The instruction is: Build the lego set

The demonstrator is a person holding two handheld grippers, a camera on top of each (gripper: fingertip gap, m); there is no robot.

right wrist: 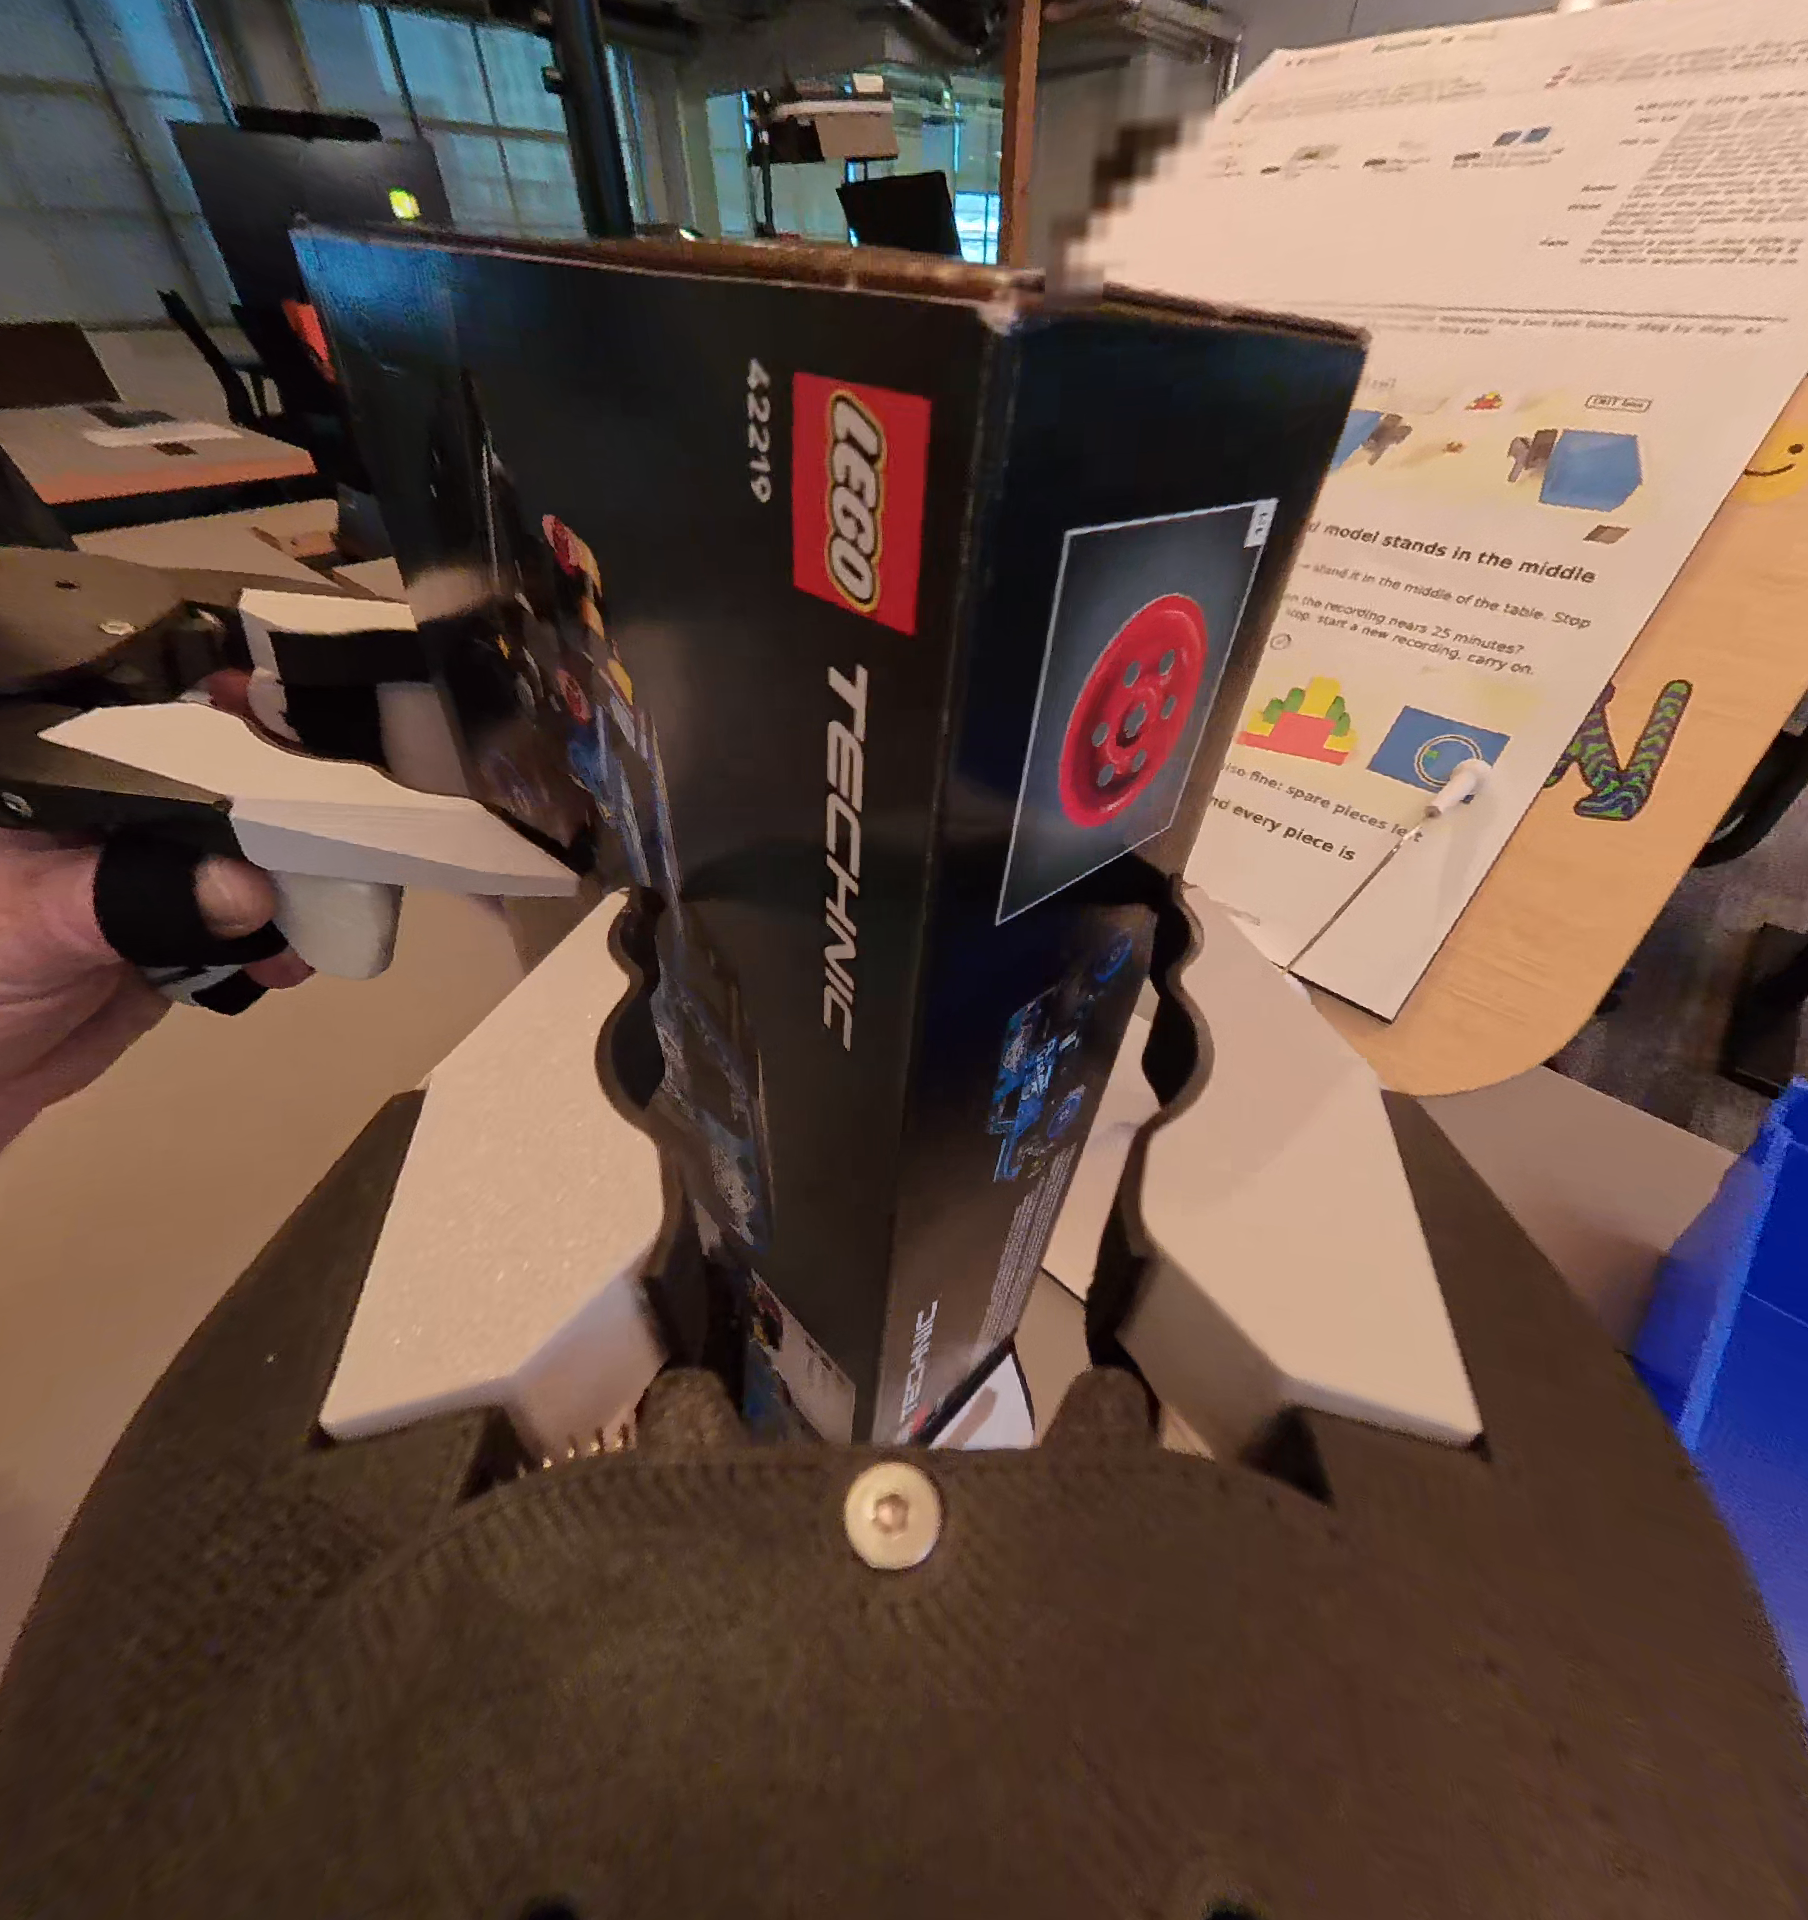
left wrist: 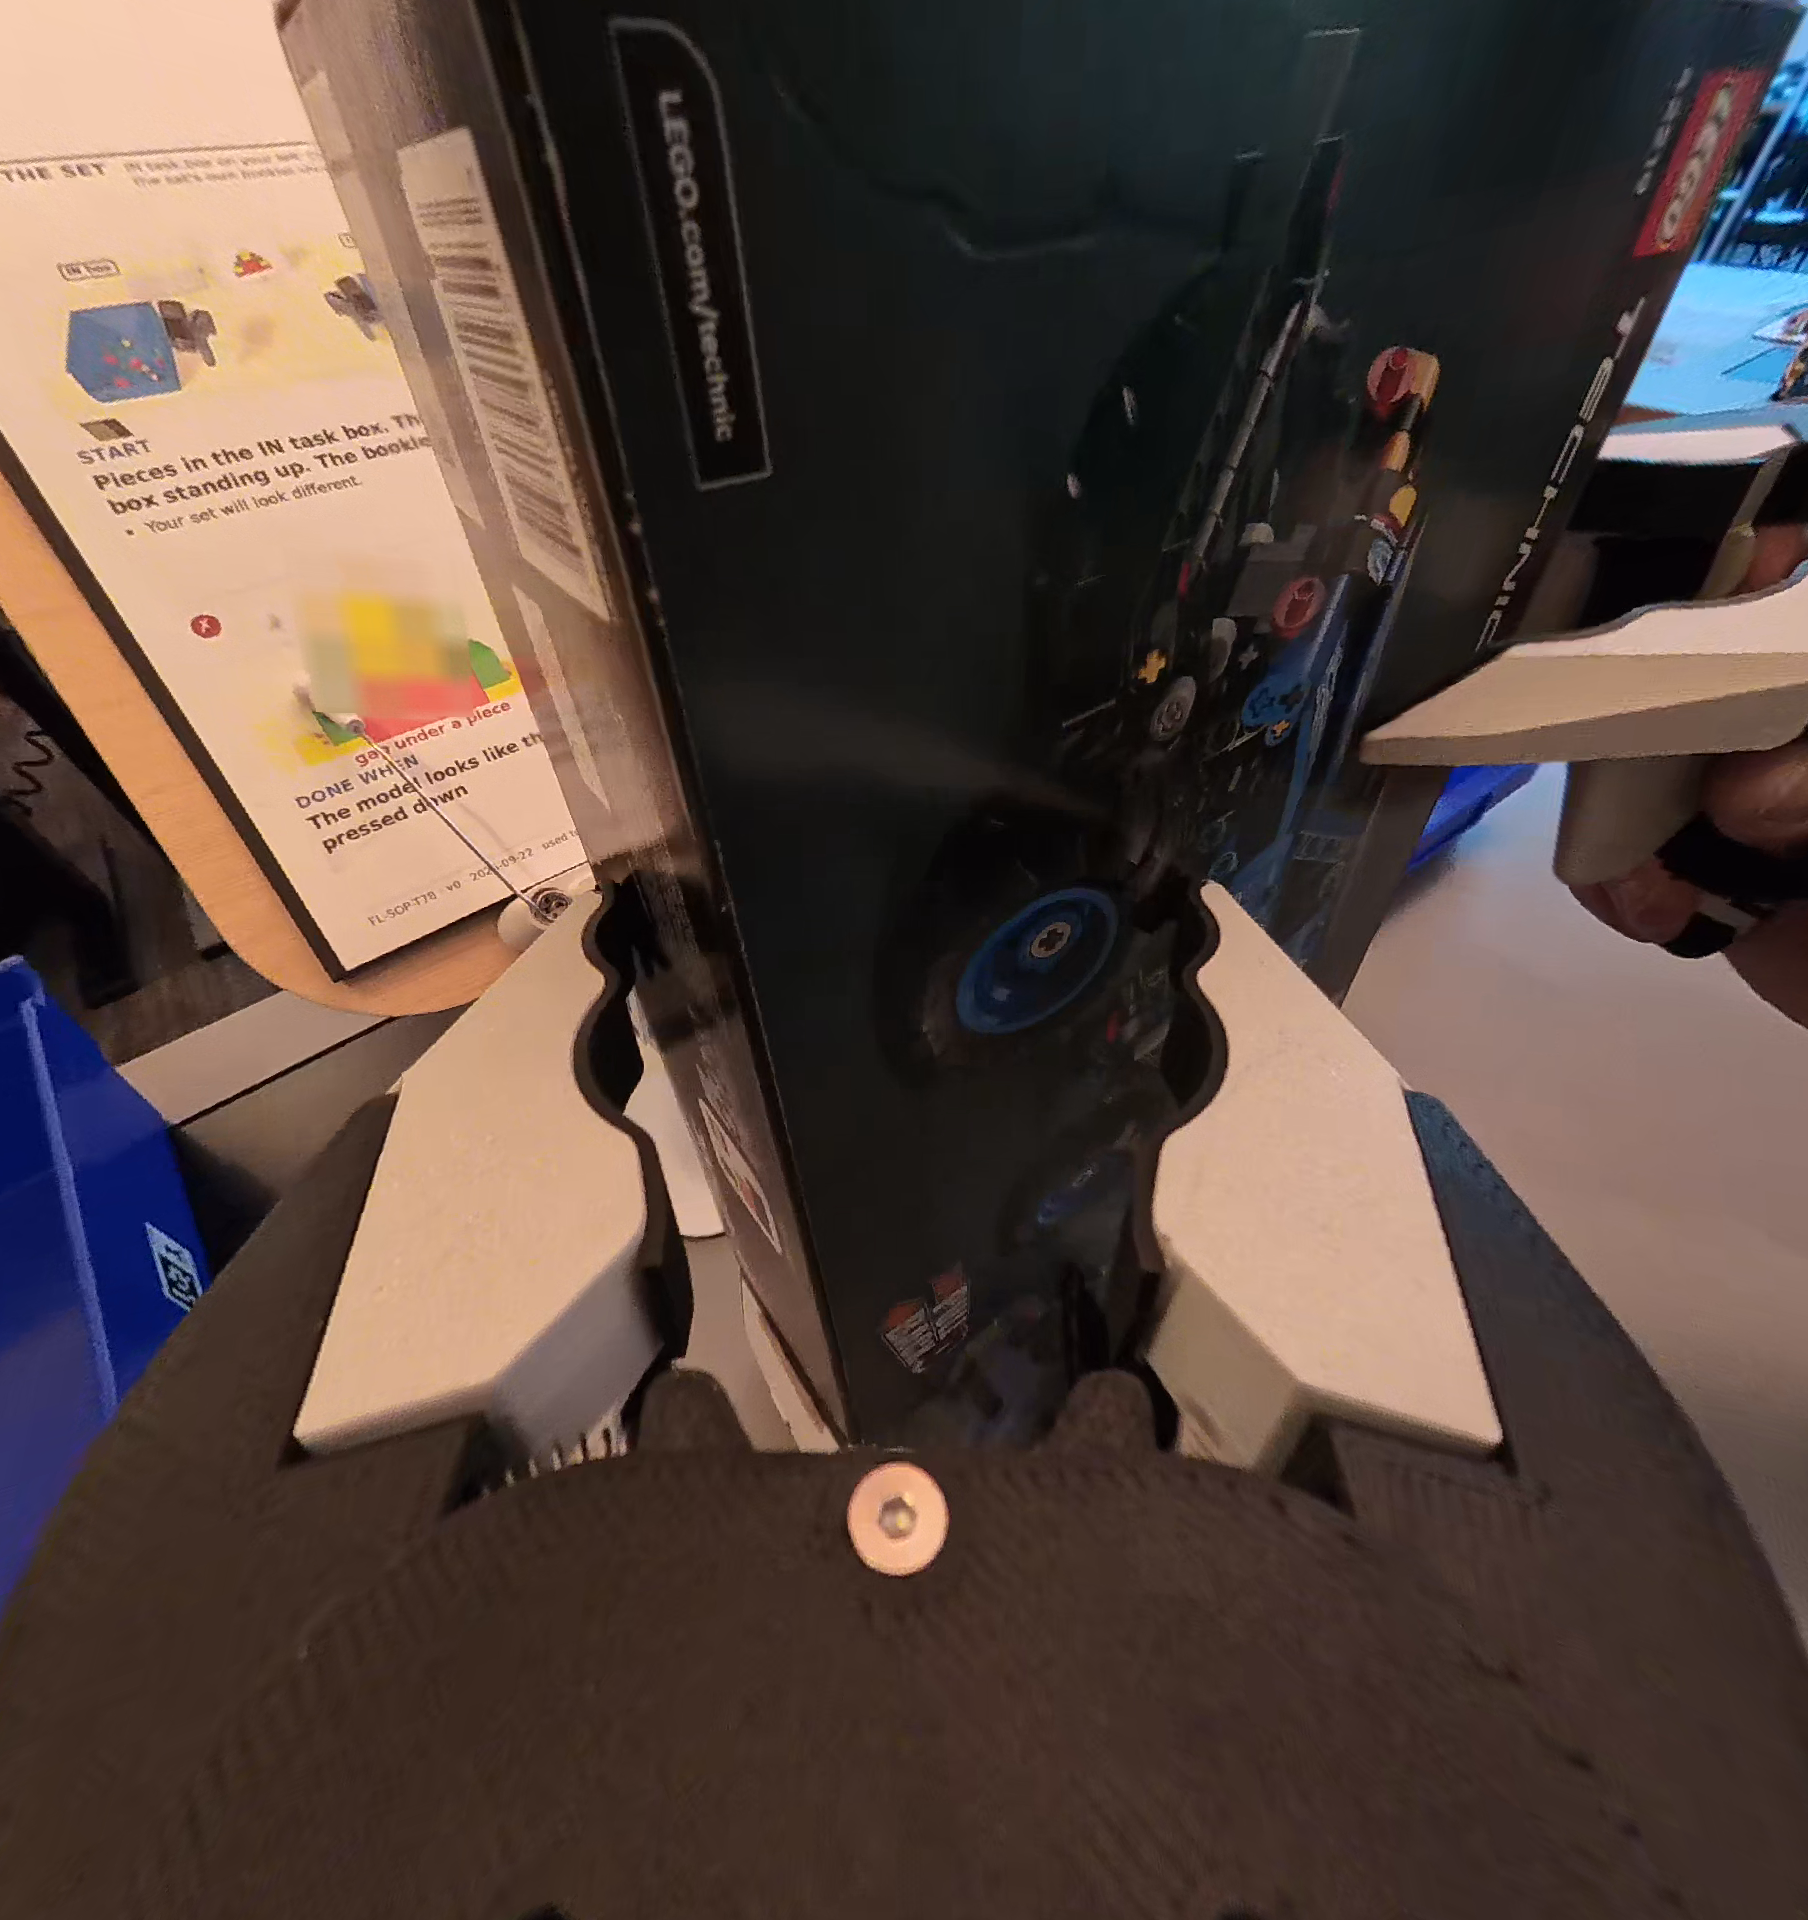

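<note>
Your left tongs (left wrist: 900, 997) stand wide apart with the black box (left wrist: 931, 520) upright between them; the box fills the gap, but whether the pads press its faces is hidden by the box itself. Your right tongs (right wrist: 905, 997) are the same: spread, the box (right wrist: 775, 727) standing between the fingers, contact not visible.

The box's bottom end is cut off behind each tool's black body, so you cannot see what it rests on. Its top runs out of the left wrist view; the right wrist view shows the top edge whole.

Only the left wrist view shows the barcode sticker (left wrist: 505, 384) on the box's left side and the blue wheel printed on its face. Only the right wrist view shows the red logo patch and the red wheel picture (right wrist: 1134, 717).

Each view catches the other tool from the side, its white fingers against the box and a hand (right wrist: 69, 935) on its grip.

Behind stand a printed instruction sheet (left wrist: 256, 540) on a wooden board (right wrist: 1606, 883), partly covered by a mosaic patch, and a blue bin (left wrist: 38, 1247) at the frame edge.

The box carries brand printing and a number; the sheet's small text is blurred.
</note>
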